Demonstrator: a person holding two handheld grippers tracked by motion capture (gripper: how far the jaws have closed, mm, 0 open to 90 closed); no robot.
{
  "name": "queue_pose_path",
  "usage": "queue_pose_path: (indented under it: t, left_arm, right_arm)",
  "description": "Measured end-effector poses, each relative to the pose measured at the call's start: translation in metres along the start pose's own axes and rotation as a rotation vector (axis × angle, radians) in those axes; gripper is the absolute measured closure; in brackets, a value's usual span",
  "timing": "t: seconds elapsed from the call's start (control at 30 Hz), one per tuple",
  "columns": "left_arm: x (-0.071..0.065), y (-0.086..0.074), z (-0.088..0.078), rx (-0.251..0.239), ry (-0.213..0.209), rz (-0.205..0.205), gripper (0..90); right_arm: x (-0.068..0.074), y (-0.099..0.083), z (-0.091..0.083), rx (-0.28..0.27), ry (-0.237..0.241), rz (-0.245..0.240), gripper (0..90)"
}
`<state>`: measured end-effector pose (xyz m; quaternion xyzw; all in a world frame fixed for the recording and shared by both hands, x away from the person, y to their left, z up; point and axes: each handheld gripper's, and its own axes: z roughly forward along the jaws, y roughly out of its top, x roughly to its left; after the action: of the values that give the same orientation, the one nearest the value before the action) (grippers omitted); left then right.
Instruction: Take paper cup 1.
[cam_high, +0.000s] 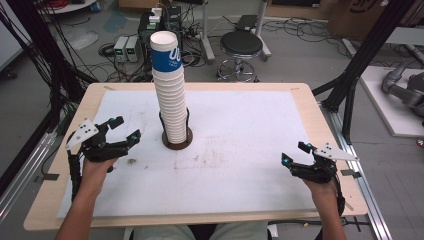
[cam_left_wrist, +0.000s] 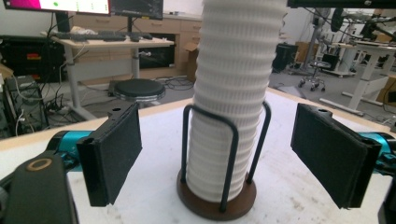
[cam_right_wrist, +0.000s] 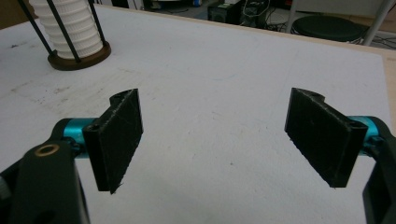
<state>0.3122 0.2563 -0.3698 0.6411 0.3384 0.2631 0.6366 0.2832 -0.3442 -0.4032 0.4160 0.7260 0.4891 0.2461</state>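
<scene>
Facing the cup stack (cam_left_wrist: 233, 93), top cut off, left claw (cam_left_wrist: 217, 154) spread; right claw (cam_right_wrist: 224, 140) spread.

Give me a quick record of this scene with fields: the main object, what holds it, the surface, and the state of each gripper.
main object: tall stack of white paper cups, top cup with a blue band
holder: round brown base with black wire uprights around the stack's lower part
surface: white mat on a wooden table
left gripper: open, empty, pointed at the stack, not touching it
right gripper: open, empty, over the mat, well apart from the stack
loose cups on mat: none seen
</scene>
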Motion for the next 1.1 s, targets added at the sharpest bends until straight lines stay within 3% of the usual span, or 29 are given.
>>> queue_pose_path:
  t: [0.07, 0.1, 0.17, 0.2, 0.23, 0.27, 0.3, 0.4, 0.43, 0.53, 1.1]
  left_arm:
    - [-0.004, 0.018, 0.002, -0.015, -0.020, 0.003, 16.0]
    - [-0.004, 0.018, 0.002, -0.015, -0.020, 0.003, 16.0]
    - [-0.007, 0.040, 0.006, -0.016, -0.046, 0.024, 15.8]
    - [-0.007, 0.040, 0.006, -0.016, -0.046, 0.024, 15.9]
    - [-0.009, 0.055, 0.009, -0.029, -0.062, 0.028, 15.9]
    - [-0.009, 0.055, 0.009, -0.029, -0.062, 0.028, 15.8]
    - [-0.010, 0.069, 0.012, -0.037, -0.081, 0.026, 15.8]
    - [-0.011, 0.082, 0.015, -0.035, -0.100, 0.034, 15.8]
    - [-0.012, 0.095, 0.019, -0.038, -0.121, 0.035, 15.8]
    - [-0.014, 0.112, 0.025, -0.033, -0.148, 0.045, 15.9]
    - [-0.009, 0.180, 0.062, 0.030, -0.189, 0.096, 15.7]
  right_arm:
    - [0.000, 0.001, 0.001, 0.002, 0.002, 0.003, 19.7]
    - [0.000, 0.001, 0.001, 0.002, 0.002, 0.003, 19.7]
    - [0.001, 0.001, 0.002, 0.000, 0.007, 0.003, 19.7]
    - [0.001, 0.001, 0.002, -0.001, 0.008, 0.002, 19.7]
    - [0.001, 0.001, 0.002, -0.001, 0.008, 0.002, 19.7]
    - [0.002, 0.001, 0.002, -0.001, 0.007, 0.000, 19.7]
    - [0.002, 0.002, 0.001, -0.002, 0.009, -0.002, 19.7]
    - [0.003, 0.002, 0.001, -0.002, 0.010, -0.002, 19.7]
    - [0.004, 0.002, 0.001, -0.001, 0.011, -0.003, 19.7]
    - [0.004, 0.002, 0.002, 0.001, 0.012, -0.004, 19.7]
    - [0.005, 0.002, 0.003, 0.004, 0.015, -0.005, 19.7]
